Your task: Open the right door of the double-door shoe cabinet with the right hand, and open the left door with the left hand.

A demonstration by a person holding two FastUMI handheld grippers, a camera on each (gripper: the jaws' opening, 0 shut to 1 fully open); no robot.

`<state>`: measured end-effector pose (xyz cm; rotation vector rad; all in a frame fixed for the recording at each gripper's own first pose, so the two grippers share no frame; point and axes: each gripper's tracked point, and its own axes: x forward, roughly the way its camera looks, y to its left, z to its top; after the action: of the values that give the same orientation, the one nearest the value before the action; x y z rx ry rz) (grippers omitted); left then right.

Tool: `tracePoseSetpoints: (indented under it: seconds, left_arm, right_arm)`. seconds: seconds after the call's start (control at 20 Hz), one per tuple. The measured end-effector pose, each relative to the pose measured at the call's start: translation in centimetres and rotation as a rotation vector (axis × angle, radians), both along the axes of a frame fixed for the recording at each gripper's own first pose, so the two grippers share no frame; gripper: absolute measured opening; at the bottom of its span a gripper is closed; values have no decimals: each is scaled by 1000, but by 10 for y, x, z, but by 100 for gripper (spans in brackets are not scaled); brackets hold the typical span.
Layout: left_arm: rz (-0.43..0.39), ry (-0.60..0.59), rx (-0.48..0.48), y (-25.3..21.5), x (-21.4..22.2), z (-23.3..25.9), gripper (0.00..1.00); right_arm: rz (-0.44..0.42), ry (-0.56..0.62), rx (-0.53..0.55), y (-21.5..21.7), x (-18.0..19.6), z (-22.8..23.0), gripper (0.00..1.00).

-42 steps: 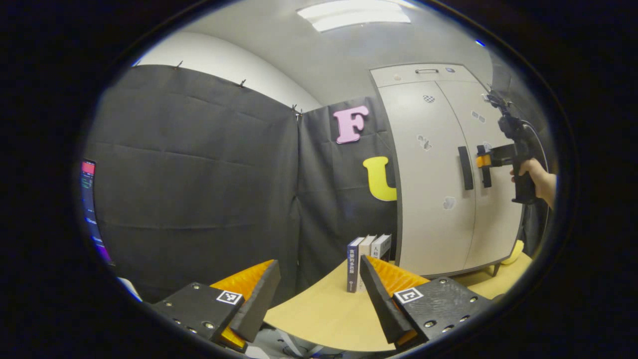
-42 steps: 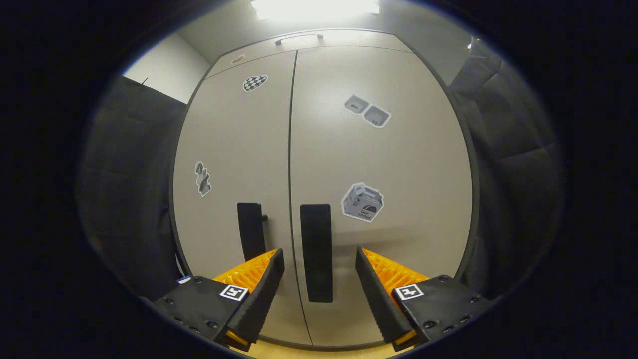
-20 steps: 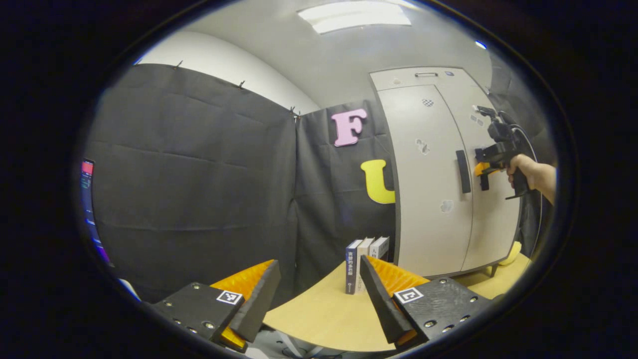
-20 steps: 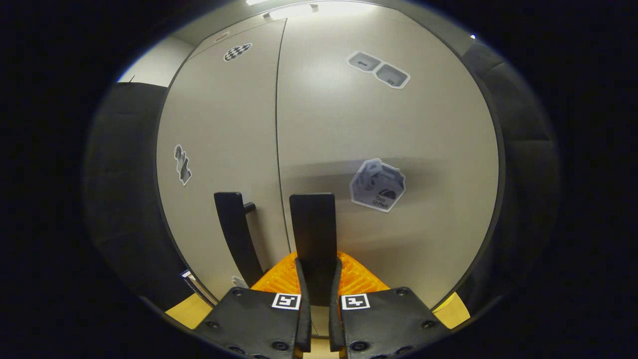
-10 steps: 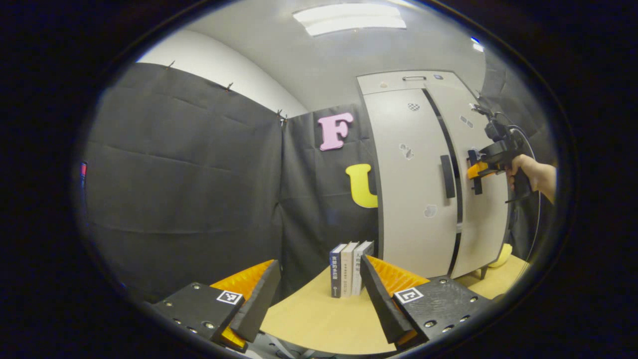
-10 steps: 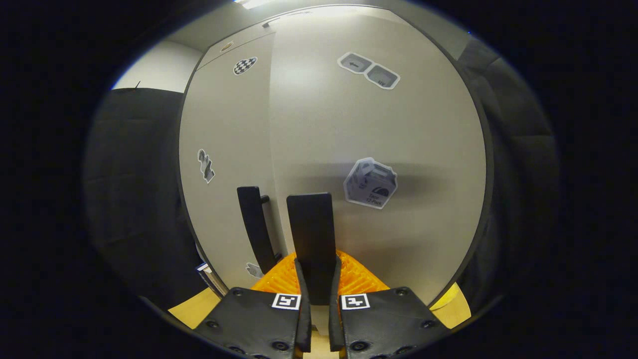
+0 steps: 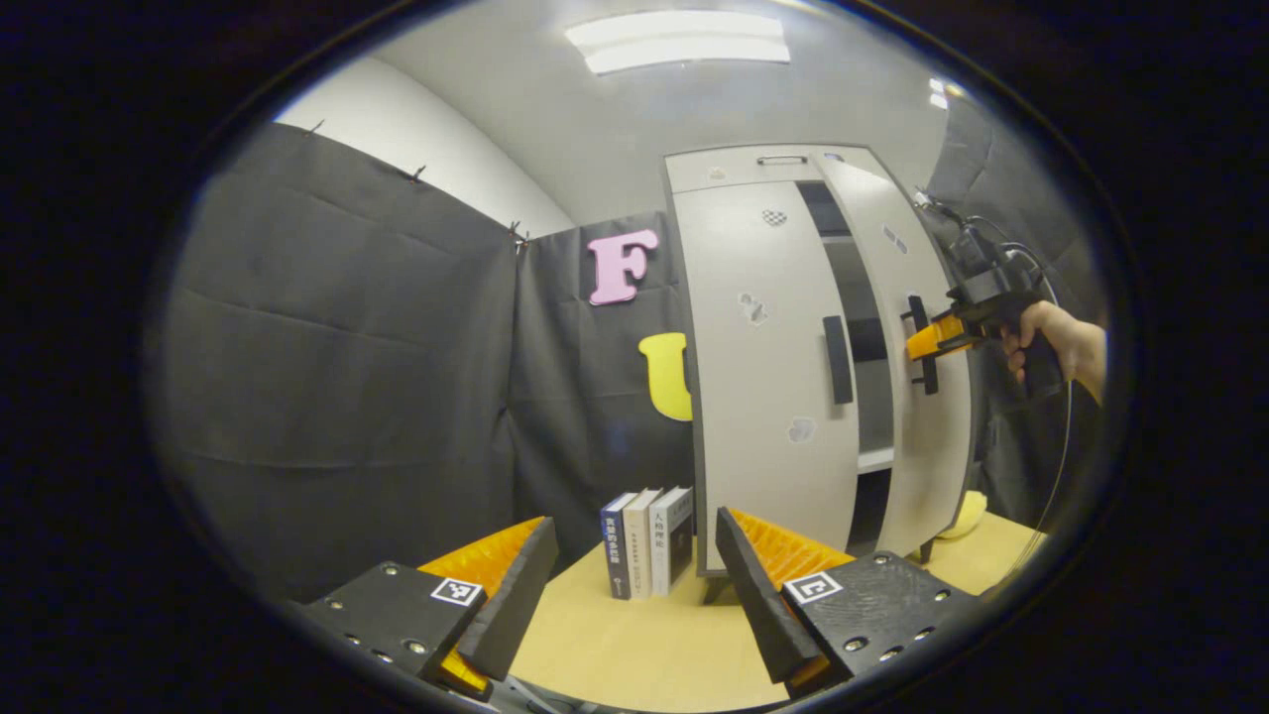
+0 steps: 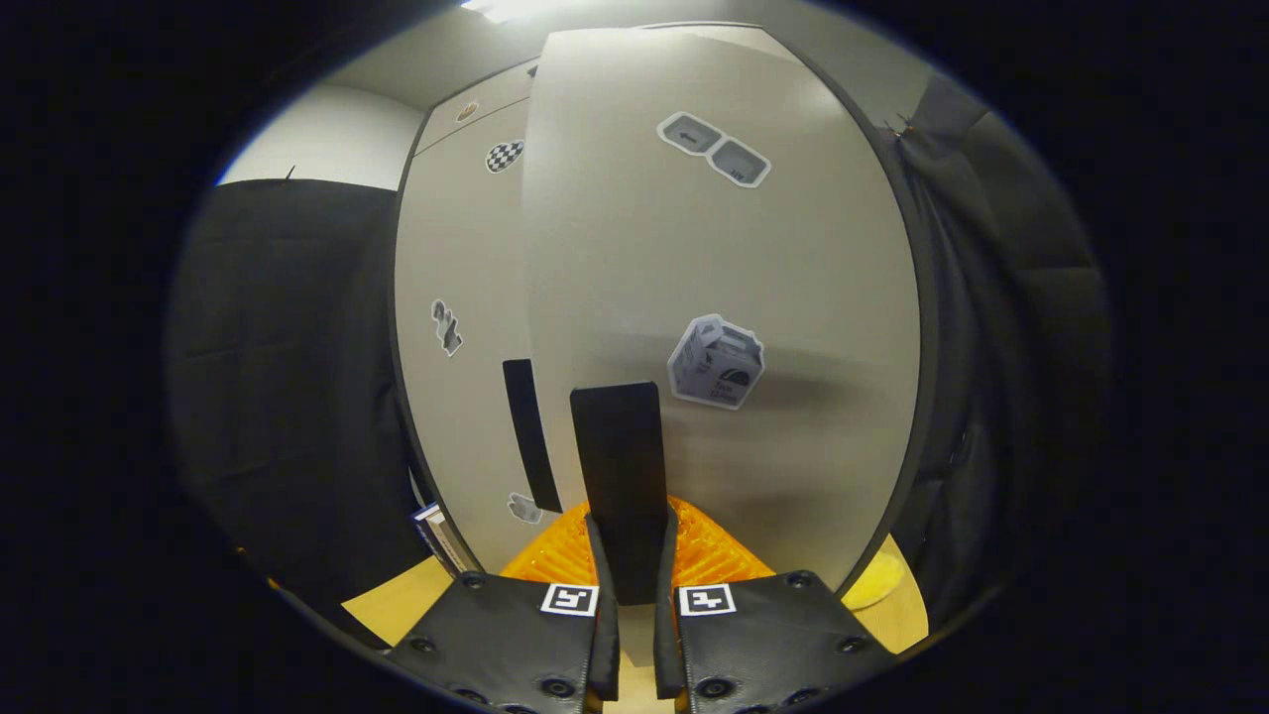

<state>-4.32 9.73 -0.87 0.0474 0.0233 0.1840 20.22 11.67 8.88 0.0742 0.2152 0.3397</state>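
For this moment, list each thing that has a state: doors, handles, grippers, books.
right door: partly open, shelves visible in the gap
left door: shut
right door handle: clamped between the right gripper's fingers
left door handle: untouched
right gripper: shut on the handle
left gripper: open, empty, away from the cabinet
books: upright on the table

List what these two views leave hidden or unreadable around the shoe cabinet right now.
- Cabinet interior: in the left gripper view, the gap behind the swung-out pale grey right door is dark; contents cannot be told.
- Black bar handle of that door: its lower end is covered by the right tongs in the right gripper view.
- Yellow object beside the cabinet foot: part hidden by the door.
- Three upright book spines: too small.
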Motion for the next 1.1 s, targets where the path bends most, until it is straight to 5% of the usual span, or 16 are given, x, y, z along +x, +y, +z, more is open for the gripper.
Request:
tracePoseSetpoints:
  seconds: [1.1]
  left_arm:
    - [-224, -4, -21, -130, 38, 0, 94]
  right_arm:
    - [29, -11, -3, -56, -44, 0, 15]
